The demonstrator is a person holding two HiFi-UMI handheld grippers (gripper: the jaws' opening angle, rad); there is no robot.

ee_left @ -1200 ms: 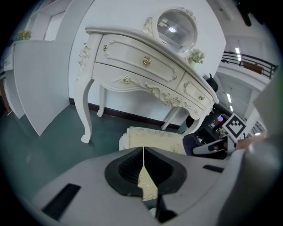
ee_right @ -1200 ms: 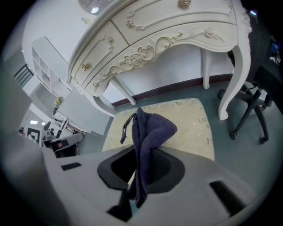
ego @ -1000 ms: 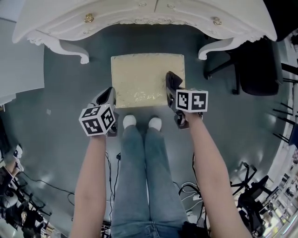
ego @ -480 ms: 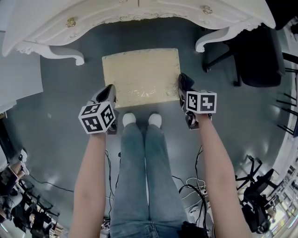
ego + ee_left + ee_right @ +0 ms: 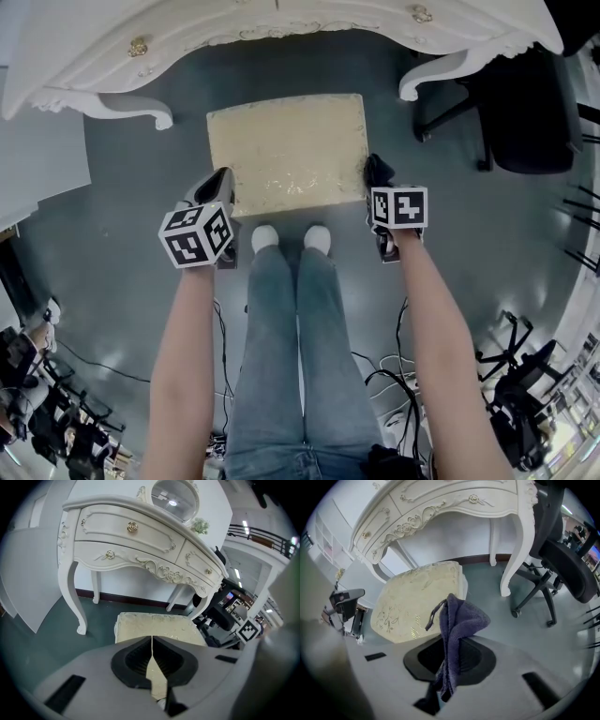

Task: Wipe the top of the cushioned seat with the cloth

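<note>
The cushioned seat is a cream, patterned rectangular stool on the dark floor, just in front of my feet; it also shows in the left gripper view and the right gripper view. My right gripper hangs off the seat's right edge, shut on a dark purple cloth that sticks up between its jaws. My left gripper hovers by the seat's near left corner, jaws closed together with nothing in them.
A white ornate dressing table stands beyond the seat, its curved legs on either side. A black office chair sits to the right. Cables lie on the floor behind my legs.
My right gripper with the cloth has moved right, from over the seat's right part to just off its right edge. The left gripper has hardly moved.
</note>
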